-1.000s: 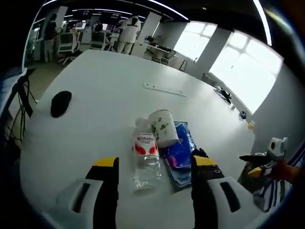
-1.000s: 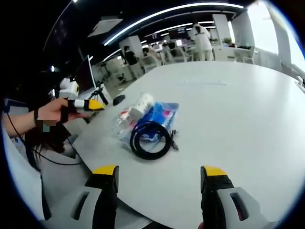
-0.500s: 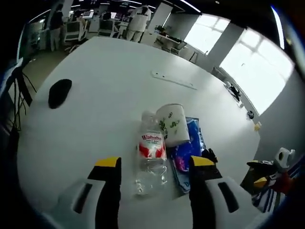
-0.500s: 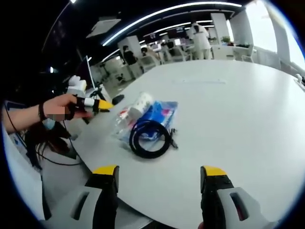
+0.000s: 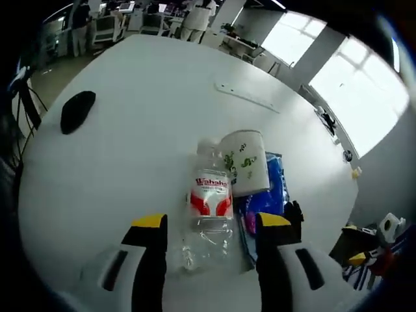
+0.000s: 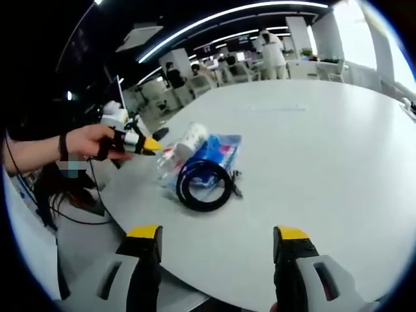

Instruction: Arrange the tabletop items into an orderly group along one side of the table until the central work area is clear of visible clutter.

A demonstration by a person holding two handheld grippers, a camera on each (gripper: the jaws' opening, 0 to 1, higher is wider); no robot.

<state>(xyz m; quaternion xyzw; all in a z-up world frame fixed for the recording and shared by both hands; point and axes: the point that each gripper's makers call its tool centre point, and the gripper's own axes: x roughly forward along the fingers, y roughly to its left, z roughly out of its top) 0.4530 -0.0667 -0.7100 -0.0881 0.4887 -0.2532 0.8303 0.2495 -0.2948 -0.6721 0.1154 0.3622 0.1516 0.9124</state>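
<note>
While the left gripper (image 5: 211, 227) has edged closer than a second ago, its jaws stand apart either side of the lying water bottle (image 5: 209, 205); right of it lie the paper cup (image 5: 247, 162) and blue packet (image 5: 270, 198). The right gripper (image 6: 218, 244) hangs parted, well short of the cable coil (image 6: 203, 188).

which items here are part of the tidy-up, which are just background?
Job: water bottle, paper cup, blue packet, black cable coil, black mouse.
Background: flat strip on the table, office desks and people behind.
</note>
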